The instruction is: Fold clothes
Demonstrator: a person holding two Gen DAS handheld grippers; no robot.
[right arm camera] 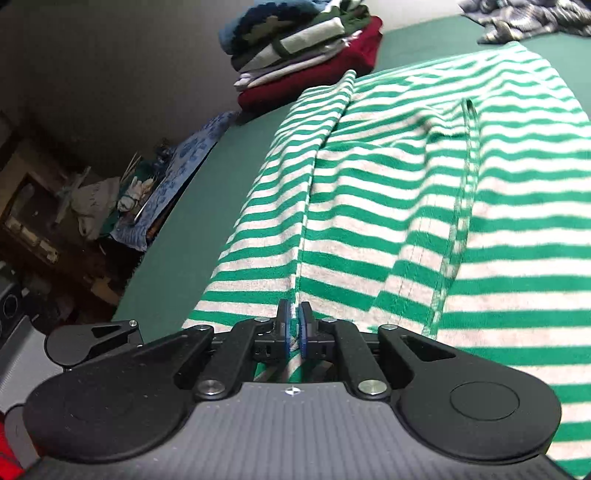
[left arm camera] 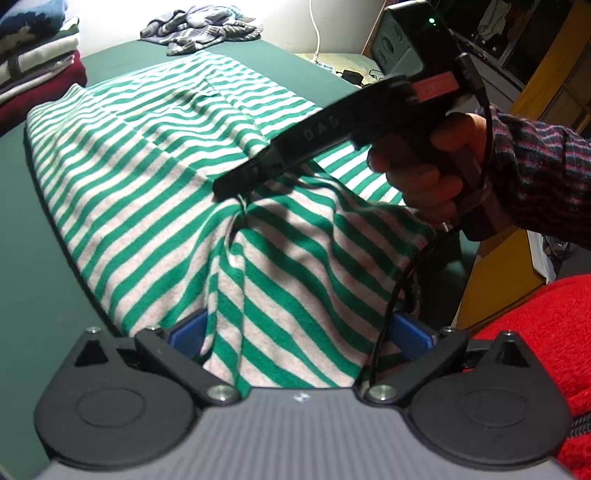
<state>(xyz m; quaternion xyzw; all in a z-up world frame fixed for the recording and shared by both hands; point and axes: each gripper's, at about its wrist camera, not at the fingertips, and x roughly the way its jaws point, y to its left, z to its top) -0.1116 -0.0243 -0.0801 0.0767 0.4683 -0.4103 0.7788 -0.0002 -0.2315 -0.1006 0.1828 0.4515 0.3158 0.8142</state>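
Sitting at the far left of the green bench (left arm camera: 22, 258) is a stack (left arm camera: 37, 62) of folded clothes, evidently finished work. Lying spread across the middle is the striped shirt (left arm camera: 147, 147), its near part being lifted. The left tool (left arm camera: 299, 332) is standing wide, cloth draped between its blue pads; whether it is gripping cannot be told. The right tool (right arm camera: 294, 325) is pinching a fold of shirt, nearly closed. A crumpled pile (left arm camera: 203, 29) is waiting, unfolded, at the back.
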